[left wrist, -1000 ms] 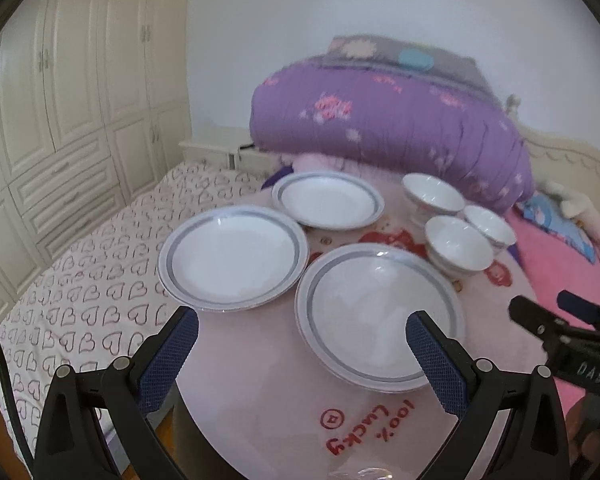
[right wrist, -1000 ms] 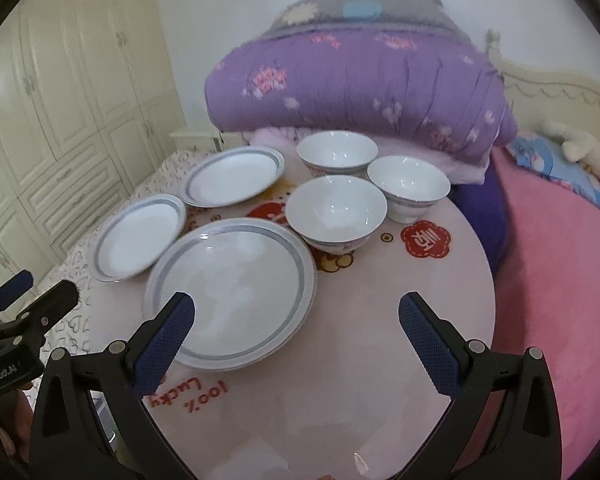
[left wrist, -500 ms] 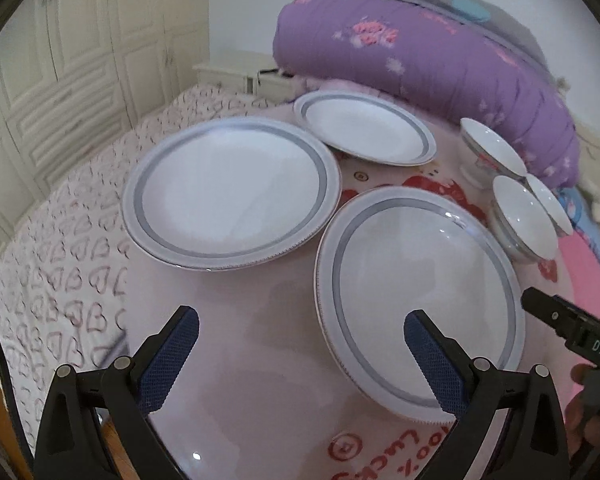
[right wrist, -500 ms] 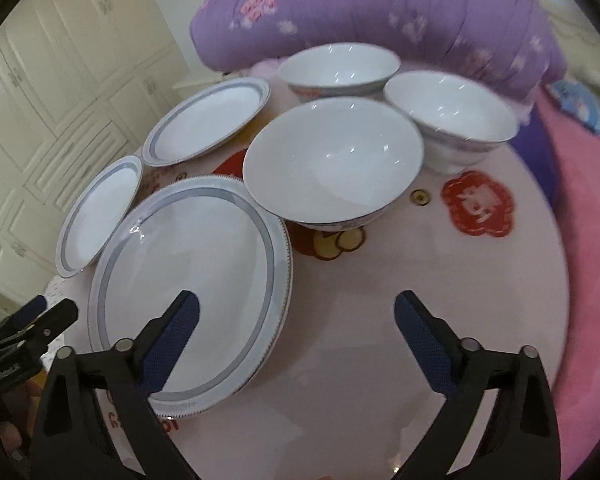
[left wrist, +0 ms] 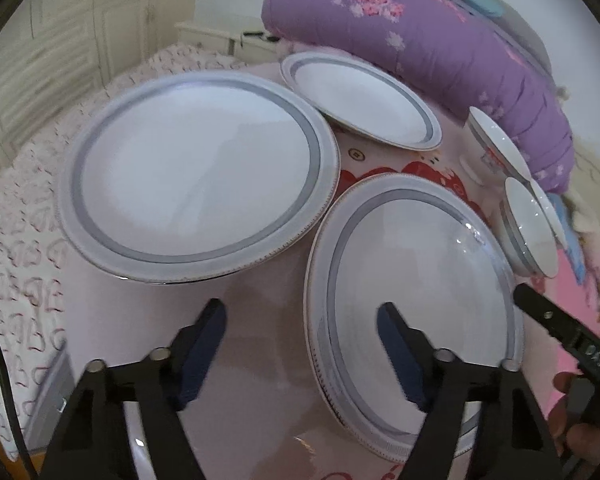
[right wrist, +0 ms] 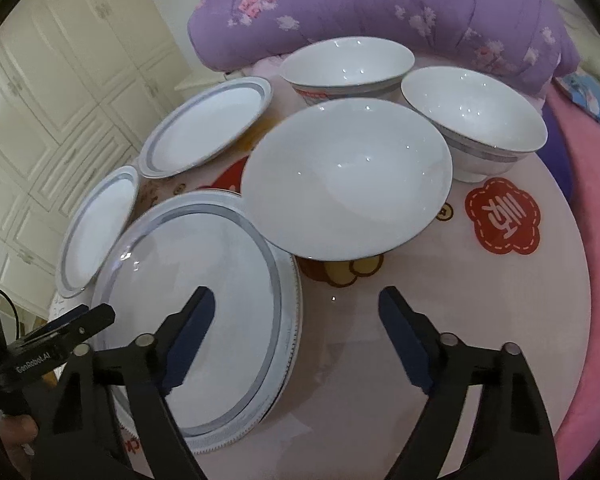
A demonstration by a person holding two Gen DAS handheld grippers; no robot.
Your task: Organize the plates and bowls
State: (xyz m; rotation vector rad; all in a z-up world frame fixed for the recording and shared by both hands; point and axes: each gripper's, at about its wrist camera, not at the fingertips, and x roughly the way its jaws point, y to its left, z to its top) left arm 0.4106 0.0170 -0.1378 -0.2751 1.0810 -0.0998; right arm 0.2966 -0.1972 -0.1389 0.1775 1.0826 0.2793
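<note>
We see a purple quilt (right wrist: 380, 12) heaped behind a round pink table (right wrist: 480, 320). On the table lie three white plates with grey bands. The near plate (left wrist: 412, 292) is closest to us; the left plate (left wrist: 196, 172) sits just beside it, and the far plate (left wrist: 360, 100) lies toward the quilt. Three white bowls stand at the table's right side: the front bowl (right wrist: 348, 176) next to the near plate, the back bowl (right wrist: 348, 64) and the right bowl (right wrist: 476, 120) behind it.

Our left gripper (left wrist: 300, 344) straddles the near plate's left rim, jaws apart though just narrowing, pads touching nothing. Our right gripper (right wrist: 296, 332) straddles the same plate's right rim, likewise apart while closing in.

A red patch (right wrist: 502, 218) bears one Chinese character. The left tool reads "GenRobot.AI"; the right tool's white lettering is too blurred to read.
</note>
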